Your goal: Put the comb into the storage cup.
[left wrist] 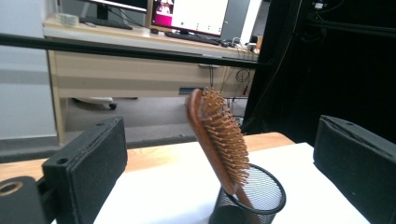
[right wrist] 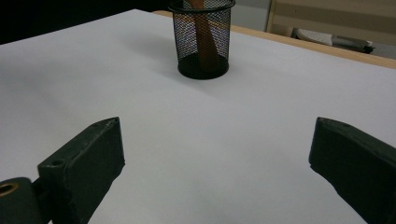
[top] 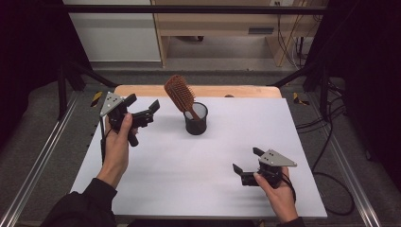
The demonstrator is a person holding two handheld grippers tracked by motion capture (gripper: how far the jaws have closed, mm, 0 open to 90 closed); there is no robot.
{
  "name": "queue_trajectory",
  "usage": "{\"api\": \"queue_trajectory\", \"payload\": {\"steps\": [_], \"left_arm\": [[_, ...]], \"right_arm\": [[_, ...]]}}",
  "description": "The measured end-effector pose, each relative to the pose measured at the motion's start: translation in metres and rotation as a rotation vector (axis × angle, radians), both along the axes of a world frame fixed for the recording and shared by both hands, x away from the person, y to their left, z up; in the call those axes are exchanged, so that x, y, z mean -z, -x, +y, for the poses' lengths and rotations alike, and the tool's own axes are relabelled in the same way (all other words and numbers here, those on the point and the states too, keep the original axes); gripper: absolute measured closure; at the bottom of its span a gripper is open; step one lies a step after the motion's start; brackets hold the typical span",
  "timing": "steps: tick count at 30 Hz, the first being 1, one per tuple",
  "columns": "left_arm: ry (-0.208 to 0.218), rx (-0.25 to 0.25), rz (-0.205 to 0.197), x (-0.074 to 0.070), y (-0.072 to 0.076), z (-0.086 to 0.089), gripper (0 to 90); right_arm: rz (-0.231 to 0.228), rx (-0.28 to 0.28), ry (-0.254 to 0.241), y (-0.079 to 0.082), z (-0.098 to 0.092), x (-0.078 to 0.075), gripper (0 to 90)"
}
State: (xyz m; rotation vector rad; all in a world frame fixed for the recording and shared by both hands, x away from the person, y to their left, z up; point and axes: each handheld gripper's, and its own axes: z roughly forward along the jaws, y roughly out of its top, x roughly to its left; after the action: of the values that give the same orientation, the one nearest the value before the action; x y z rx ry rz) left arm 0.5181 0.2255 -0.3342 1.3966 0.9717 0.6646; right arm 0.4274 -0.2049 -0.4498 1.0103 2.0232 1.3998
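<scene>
A brown wooden hairbrush (top: pixel 180 94) (left wrist: pixel 218 135) stands handle-down in a black mesh cup (top: pixel 196 118) (left wrist: pixel 250 200) (right wrist: pixel 202 38) near the back middle of the white table sheet (top: pixel 189 165). It leans left, bristles to the right in the left gripper view. My left gripper (top: pixel 143 108) (left wrist: pixel 224 158) hovers open to the left of the brush, a short way off, with nothing between its jaws. My right gripper (top: pixel 247 160) (right wrist: pixel 215 163) is open low over the sheet at the front right, pointing toward the cup.
A wooden tabletop edge (top: pixel 213 91) shows behind the sheet. Metal frame rails (top: pixel 38 165) run along both sides, and cables (top: pixel 326 142) lie on the floor at right. A desk with monitors (left wrist: pixel 187 18) stands beyond the table.
</scene>
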Motion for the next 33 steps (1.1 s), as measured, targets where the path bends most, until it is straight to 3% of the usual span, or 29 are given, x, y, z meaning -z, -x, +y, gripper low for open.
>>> {"api": "queue_trajectory", "payload": {"steps": [4, 10, 24, 33], "left_arm": [[-0.042, -0.014, -0.01, -0.003, 0.006, 0.006, 3.1], [-0.107, 0.005, -0.04, -0.008, 0.02, 0.008, 2.4], [-0.086, -0.01, -0.098, -0.022, 0.047, 0.041, 1.7], [-0.101, -0.009, -0.098, -0.02, 0.059, 0.057, 1.5]], "right_arm": [[0.0, 0.0, 0.003, 0.0, 0.0, 0.0, 3.8], [-0.014, 0.008, 0.004, 0.001, -0.003, -0.001, 4.0], [-0.067, 0.037, 0.014, 0.004, -0.011, -0.003, 4.5], [-0.089, 0.046, 0.034, 0.005, -0.01, -0.002, 4.4]]}}
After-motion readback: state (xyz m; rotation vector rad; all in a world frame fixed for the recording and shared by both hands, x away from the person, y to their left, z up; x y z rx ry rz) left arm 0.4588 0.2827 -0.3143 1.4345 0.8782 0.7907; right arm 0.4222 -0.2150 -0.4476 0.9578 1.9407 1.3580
